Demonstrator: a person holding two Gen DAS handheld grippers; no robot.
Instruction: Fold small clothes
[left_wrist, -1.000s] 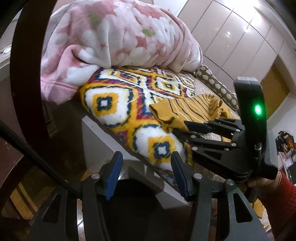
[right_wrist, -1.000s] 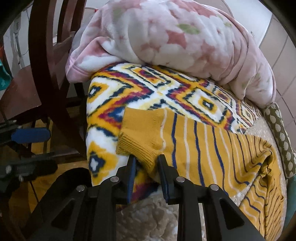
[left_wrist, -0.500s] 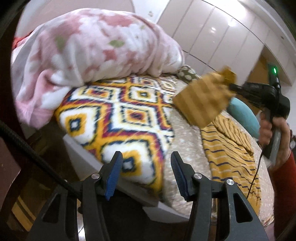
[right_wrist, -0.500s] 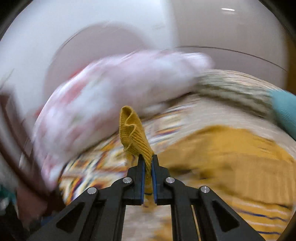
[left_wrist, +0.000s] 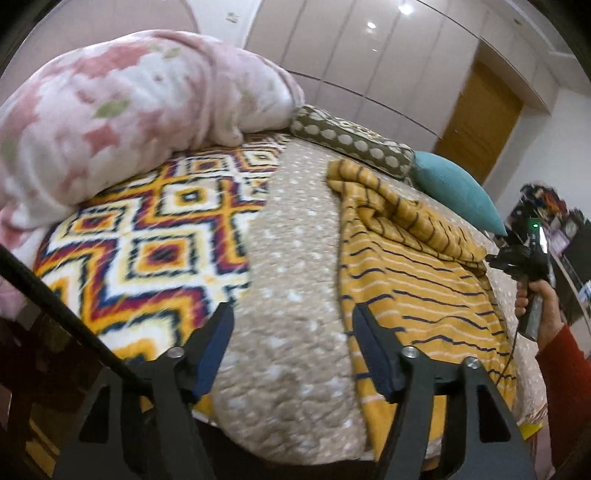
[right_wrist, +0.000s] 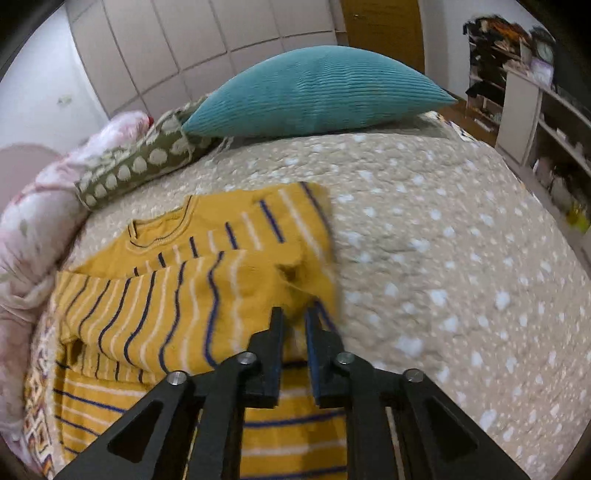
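With one sleeve laid across its body, the mustard-yellow striped knit sweater (right_wrist: 192, 295) lies on the bed; remaining folds pending. Right hand-held gripper (right_wrist: 293, 325) opening, sleeve cloth between jaws; left hand-held gripper (left_wrist: 291, 347) opening, empty.

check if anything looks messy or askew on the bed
The folded-over sleeve of the yellow striped sweater lies crooked and bunched across its body, not flat. The pink floral blanket is heaped at the bed's end.

Teal pillow (right_wrist: 317, 88) beside spotted bolster (right_wrist: 140, 166); pink floral blanket (left_wrist: 122, 122), perhaps fleece.
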